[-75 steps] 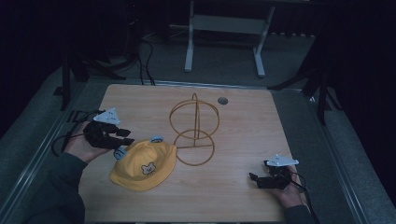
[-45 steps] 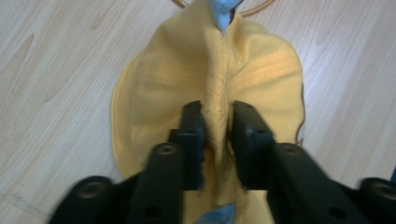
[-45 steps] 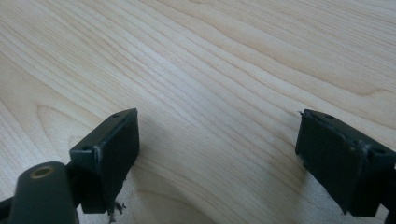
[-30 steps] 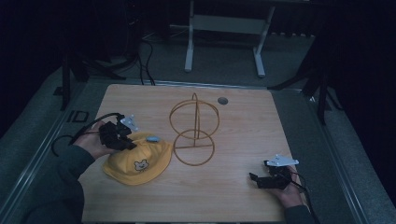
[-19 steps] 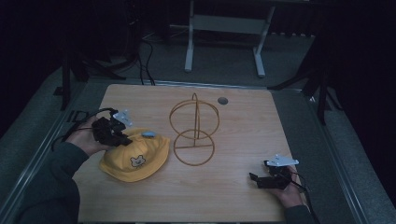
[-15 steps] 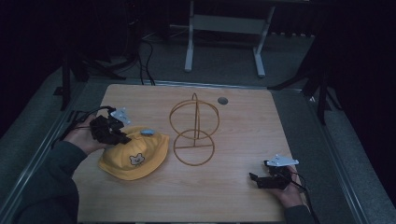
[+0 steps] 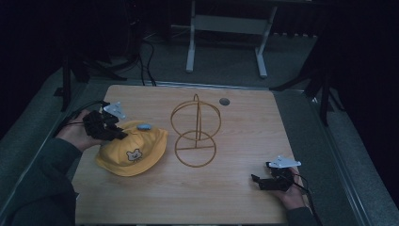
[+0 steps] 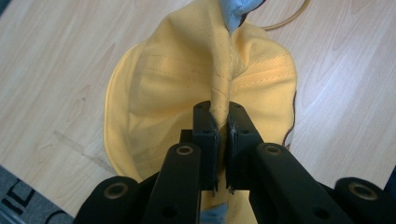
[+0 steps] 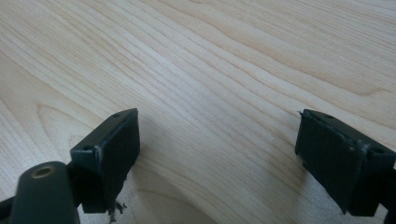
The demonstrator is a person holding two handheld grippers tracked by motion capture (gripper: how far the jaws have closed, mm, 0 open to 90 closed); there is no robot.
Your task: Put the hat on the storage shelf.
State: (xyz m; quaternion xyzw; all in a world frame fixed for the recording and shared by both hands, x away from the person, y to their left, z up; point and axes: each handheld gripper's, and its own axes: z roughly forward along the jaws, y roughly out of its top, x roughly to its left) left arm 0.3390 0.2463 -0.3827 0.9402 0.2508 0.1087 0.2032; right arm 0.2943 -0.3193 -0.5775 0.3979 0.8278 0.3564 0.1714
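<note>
The left tongs (image 7: 121, 135) are at the left side of the table (image 7: 235, 197); they pinch a fold of the yellow hat (image 7: 134, 153) tight, and the hat's brim bunches up between the black tips; the hat sits just right of them; next comes the gold wire stand (image 7: 195, 132); far right, the right tongs (image 7: 258, 181) rest wide apart with only wood between them.

Yellow hat (image 7: 134, 153), bear face print; gold wire stand (image 7: 195, 132); light wood-grain table (image 7: 226, 188); black claws.
</note>
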